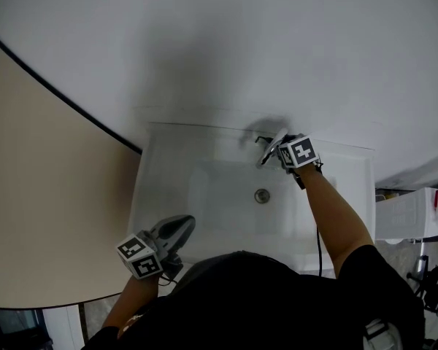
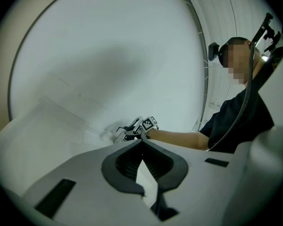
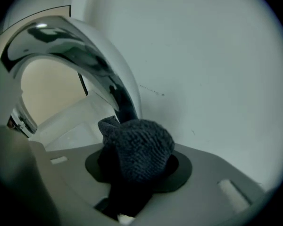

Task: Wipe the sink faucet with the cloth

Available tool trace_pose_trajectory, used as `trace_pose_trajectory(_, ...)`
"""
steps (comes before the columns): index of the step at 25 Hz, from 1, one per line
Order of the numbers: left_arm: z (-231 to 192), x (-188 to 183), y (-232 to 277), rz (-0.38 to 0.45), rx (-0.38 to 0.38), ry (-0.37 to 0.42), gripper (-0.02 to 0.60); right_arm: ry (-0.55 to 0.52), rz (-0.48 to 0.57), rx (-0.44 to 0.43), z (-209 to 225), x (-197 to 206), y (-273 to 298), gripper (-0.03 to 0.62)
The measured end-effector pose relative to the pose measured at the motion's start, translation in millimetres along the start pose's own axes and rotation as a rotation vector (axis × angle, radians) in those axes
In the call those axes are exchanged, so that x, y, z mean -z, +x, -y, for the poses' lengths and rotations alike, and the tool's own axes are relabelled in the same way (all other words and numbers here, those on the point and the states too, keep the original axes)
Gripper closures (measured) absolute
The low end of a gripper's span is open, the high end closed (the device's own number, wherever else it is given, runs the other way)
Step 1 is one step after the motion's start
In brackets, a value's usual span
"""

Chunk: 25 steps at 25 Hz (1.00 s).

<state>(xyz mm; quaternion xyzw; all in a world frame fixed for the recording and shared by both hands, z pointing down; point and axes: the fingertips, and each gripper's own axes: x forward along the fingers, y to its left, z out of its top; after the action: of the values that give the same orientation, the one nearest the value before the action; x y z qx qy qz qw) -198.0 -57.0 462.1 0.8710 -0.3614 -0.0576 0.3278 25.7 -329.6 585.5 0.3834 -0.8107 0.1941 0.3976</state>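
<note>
Bathroom corner. Plain white wall (image 1: pixel 277 42), matte, with a soft shadow in the middle. Far left is a beige curved panel (image 1: pixel 36 195), smooth with a thin dark edge; can't tell what it is.

The left gripper (image 1: pixel 184 224) is low over the sink's near-left corner. Grey plastic body, black-and-white marker cube (image 1: pixel 140 256) behind it. In the left gripper view its jaws are pressed together tip to tip with nothing between them; the pads are dark and ribbed.

The sink (image 1: pixel 168 188) is white, rectangular and glossy. The shallow basin has rounded inner corners and a small round metal drain (image 1: pixel 262 195) at mid-basin.

The faucet (image 1: pixel 271 149) stands at the back rim, right of centre. It is chrome with a mirror finish, and its flat arched spout curves out over the basin.

The right gripper (image 1: pixel 279 155) is right at the faucet, tilted down, with a bare forearm (image 1: pixel 336 217) behind it. In the right gripper view its jaws stand wide, clamped on the cloth (image 3: pixel 137 149). The cloth is dark grey with a looped terry texture, bunched into a rounded wad that bulges out past the jaws. The wad sits against the lower part of the faucet neck, touching it. The spout arches above and to the left.

Far right, past the sink, is a white plastic crate (image 1: pixel 405 216) with a ribbed side. The dark clutter beside it is too small to make out. The person's black top (image 1: pixel 277 297) fills the bottom edge.
</note>
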Motion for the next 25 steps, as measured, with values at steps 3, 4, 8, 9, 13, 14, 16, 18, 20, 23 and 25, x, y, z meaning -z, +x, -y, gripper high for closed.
trace_pose_trajectory(3,2,0,0,-0.002,-0.002,0.013,0.581,-0.026,0.01,-0.026,-8,4,-11,0.451)
trace_pose_trajectory(4,3,0,-1,0.0,0.0,0.015,0.581,-0.011,0.023,-0.059,-18,8,-21,0.453)
trace_pose_trajectory(8,-4,2,-5,0.007,-0.015,0.0,0.581,0.263,0.105,-0.292,-81,45,-49,0.453)
trace_pose_trajectory(9,-6,4,-6,0.008,-0.017,-0.005,0.581,0.377,0.136,-0.342,-92,53,-47,0.451)
trace_pose_trajectory(13,-6,8,-3,-0.009,-0.019,-0.013,0.581,0.703,0.207,-0.381,-82,73,-15,0.451)
trace_pose_trajectory(14,-5,8,-3,-0.015,-0.02,-0.011,0.581,0.703,0.195,-0.373,-76,74,-9,0.451)
trace_pose_trajectory(16,-4,9,-3,-0.02,-0.027,-0.01,0.581,0.656,0.156,-0.351,-67,78,-1,0.451)
trace_pose_trajectory(18,-7,9,-5,-0.021,-0.037,-0.014,0.581,0.622,0.141,-0.33,-62,83,3,0.453)
trace_pose_trajectory(20,-7,10,-8,-0.023,-0.043,-0.016,0.581,0.628,0.159,-0.31,-57,82,1,0.454)
trace_pose_trajectory(23,-6,11,-10,-0.022,-0.042,-0.013,0.581,0.669,0.193,-0.258,-38,79,-2,0.456)
trace_pose_trajectory(25,-4,12,-8,-0.021,-0.037,-0.013,0.581,0.678,0.205,-0.218,-16,78,-3,0.456)
